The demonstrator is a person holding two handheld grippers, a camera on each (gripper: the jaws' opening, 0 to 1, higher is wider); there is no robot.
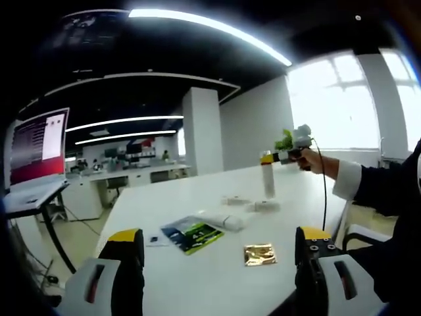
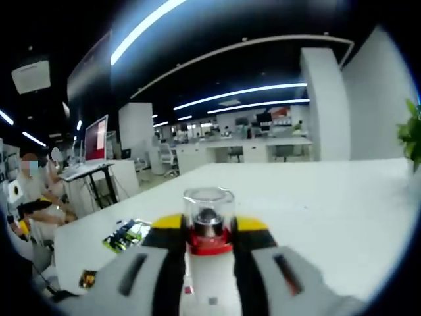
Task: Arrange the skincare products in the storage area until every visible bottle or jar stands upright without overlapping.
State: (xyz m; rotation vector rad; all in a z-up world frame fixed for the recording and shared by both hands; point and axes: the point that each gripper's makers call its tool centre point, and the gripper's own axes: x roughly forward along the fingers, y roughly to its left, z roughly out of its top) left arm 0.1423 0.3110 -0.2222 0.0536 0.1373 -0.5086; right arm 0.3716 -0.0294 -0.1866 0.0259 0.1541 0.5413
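The right gripper (image 2: 208,247) is clamped on a white bottle (image 1: 268,179) just below its clear cap, long axis vertical, base at or just above the table (image 1: 197,263) toward its far edge (contact is hard to tell). The left gripper (image 1: 218,270) hangs wide and empty over the near edge. A white tube (image 1: 220,220) lies flat mid-table, straight ahead of the left jaws and nearer them than the right. Beside it: a leaflet (image 1: 191,235), a gold sachet (image 1: 260,254).
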